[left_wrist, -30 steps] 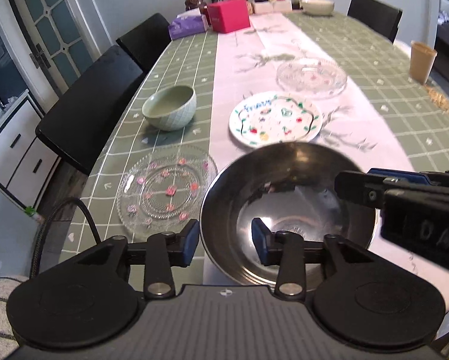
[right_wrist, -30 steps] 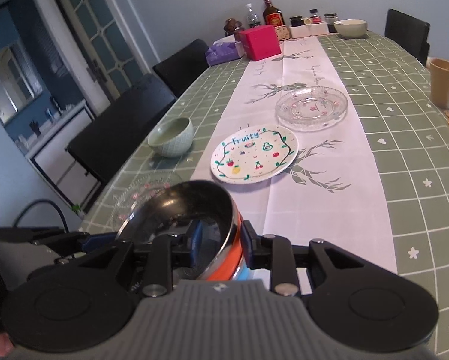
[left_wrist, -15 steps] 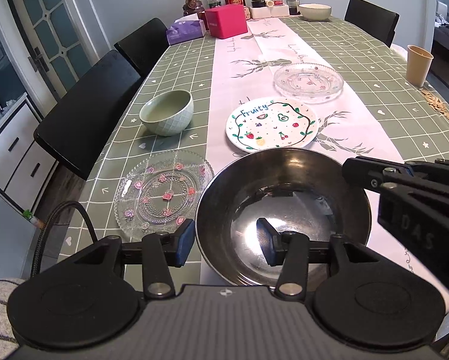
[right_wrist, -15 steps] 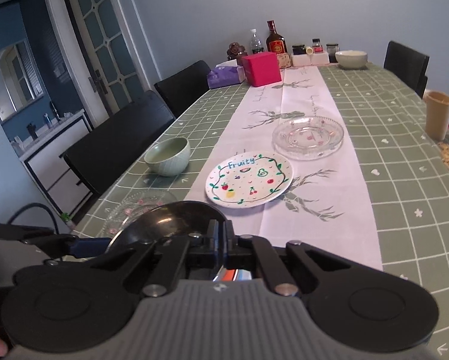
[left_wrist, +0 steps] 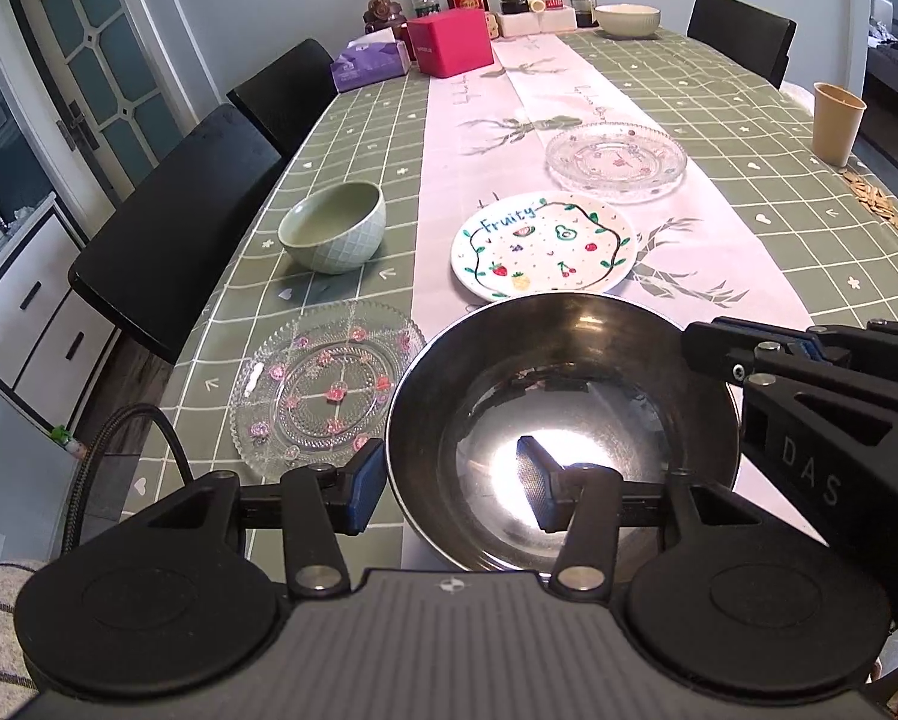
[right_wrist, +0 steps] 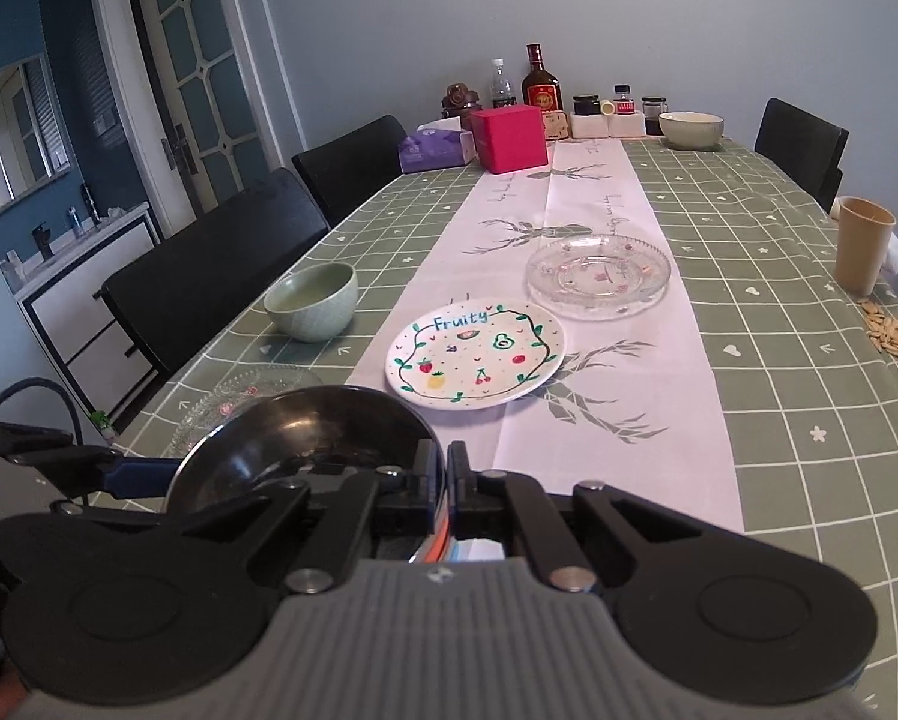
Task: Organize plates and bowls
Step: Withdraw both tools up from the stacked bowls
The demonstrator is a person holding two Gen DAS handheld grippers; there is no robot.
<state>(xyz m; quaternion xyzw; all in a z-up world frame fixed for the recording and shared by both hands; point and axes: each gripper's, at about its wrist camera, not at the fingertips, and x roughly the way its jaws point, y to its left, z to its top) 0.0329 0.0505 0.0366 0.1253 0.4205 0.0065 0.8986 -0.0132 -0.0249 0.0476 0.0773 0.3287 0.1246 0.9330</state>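
A steel bowl [left_wrist: 569, 396] with an orange outside sits at the near end of the table. My right gripper [right_wrist: 447, 474] is shut on the bowl's [right_wrist: 305, 438] right rim; in the left wrist view the right gripper [left_wrist: 698, 339] comes in from the right. My left gripper [left_wrist: 449, 480] is open and straddles the near-left rim, one pad outside and one inside, neither pressing. Left of the bowl lies a glass plate [left_wrist: 323, 390] with pink flowers. Beyond are a white "Fruity" plate [left_wrist: 544, 246], a green bowl [left_wrist: 333, 234] and a second glass plate [left_wrist: 616, 161].
The table wears a green checked cloth with a white runner [left_wrist: 569, 108]. A tan cup [left_wrist: 837, 123] and scattered seeds [left_wrist: 875, 204] are at the right edge. A pink box [left_wrist: 449, 41], tissue box, bottles and a pale bowl [left_wrist: 627, 19] stand at the far end. Black chairs line the left side.
My right gripper has closed onto the steel bowl's rim and its view has tipped upward. My left gripper's jaws have spread a little wider around the near rim.
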